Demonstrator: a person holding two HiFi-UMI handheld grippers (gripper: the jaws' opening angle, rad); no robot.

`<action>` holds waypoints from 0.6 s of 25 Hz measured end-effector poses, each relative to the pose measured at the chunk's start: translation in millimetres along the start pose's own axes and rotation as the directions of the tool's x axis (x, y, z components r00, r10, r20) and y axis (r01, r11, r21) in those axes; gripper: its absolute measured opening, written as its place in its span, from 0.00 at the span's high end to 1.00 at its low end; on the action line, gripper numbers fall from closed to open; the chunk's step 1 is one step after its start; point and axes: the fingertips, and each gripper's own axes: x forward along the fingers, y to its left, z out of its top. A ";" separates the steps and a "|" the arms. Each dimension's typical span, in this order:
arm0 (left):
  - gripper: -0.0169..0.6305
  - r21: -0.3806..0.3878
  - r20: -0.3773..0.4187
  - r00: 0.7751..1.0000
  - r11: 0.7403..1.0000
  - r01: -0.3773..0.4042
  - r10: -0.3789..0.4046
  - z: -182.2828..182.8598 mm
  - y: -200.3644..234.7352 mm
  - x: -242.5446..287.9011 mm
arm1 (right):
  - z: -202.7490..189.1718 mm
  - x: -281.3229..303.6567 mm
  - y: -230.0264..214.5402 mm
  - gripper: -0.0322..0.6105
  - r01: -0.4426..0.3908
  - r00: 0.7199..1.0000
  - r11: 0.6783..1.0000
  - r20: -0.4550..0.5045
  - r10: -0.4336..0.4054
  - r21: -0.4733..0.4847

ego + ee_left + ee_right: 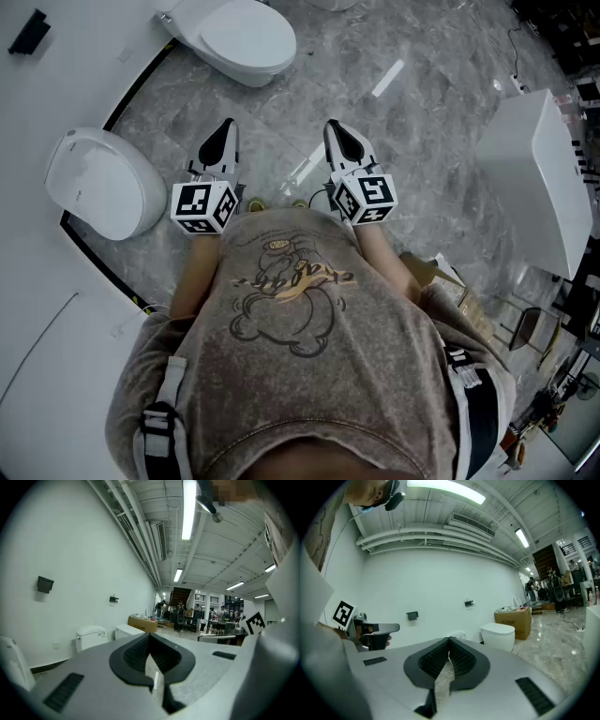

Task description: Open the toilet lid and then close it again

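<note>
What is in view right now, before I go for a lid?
left toilet: one, white, lid down, by the wall
far toilet: one, white, lid down, top of head view
fixture: one, white, right side
wall box: one, black, on the wall
cardboard box: one, brown, beyond a toilet
floor: grey marble
left gripper: jaws together, empty
right gripper: jaws together, empty
</note>
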 end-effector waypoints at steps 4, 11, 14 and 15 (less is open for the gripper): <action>0.96 0.001 0.008 1.000 1.000 -0.015 0.014 -1.1 -2.0 6.5 | -0.3 3.8 -4.7 0.91 -0.020 1.000 1.000 0.010 0.020 -0.001; 0.96 -0.034 0.011 0.998 0.998 -0.056 0.056 -10.9 -3.6 19.3 | -6.8 9.0 -24.1 0.91 -0.055 0.998 0.998 0.006 0.055 0.005; 0.96 -0.049 0.002 0.997 0.996 -0.073 0.074 -17.5 8.5 30.9 | -15.4 24.6 -31.4 0.91 -0.064 0.998 0.998 -0.019 0.064 0.016; 0.96 -0.051 -0.001 0.997 0.996 -0.074 0.074 -19.7 14.5 38.6 | -17.6 33.6 -34.3 0.91 -0.067 0.997 0.998 -0.025 0.067 0.017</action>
